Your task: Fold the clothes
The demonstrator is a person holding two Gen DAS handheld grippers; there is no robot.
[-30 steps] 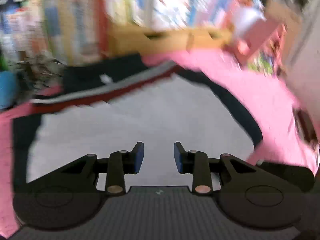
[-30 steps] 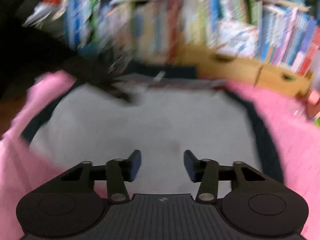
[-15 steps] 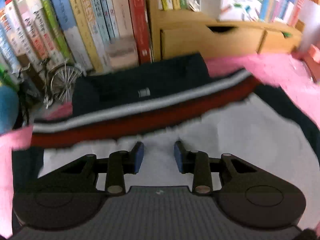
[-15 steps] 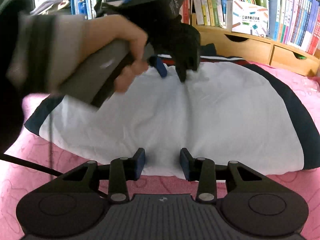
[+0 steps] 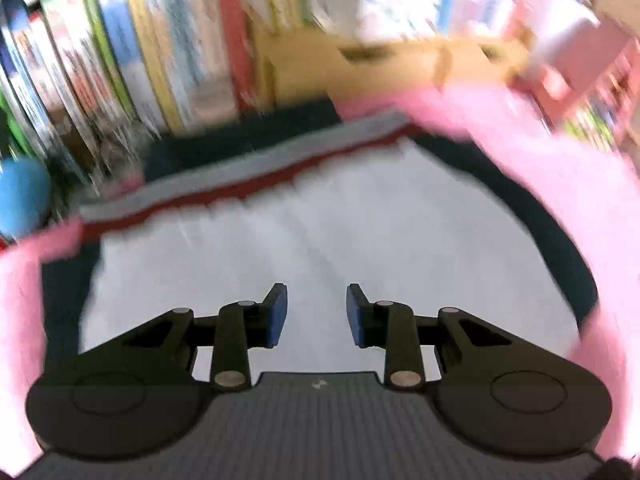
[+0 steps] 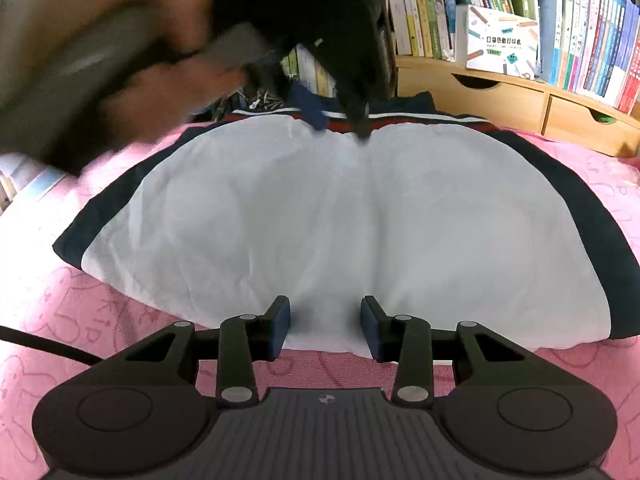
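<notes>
on pink bedding [image 6: 60, 320], white garment [image 6: 320, 220], unfolded

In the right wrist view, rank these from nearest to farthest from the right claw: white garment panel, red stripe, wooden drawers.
1. White garment panel: right ahead of the right claw, its near edge between the open fingers.
2. Red stripe: along the garment's far edge.
3. Wooden drawers: beyond it, upper right.

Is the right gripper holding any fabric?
No: the right gripper has open jaws above the white garment's near hem, nothing pinched.
</notes>
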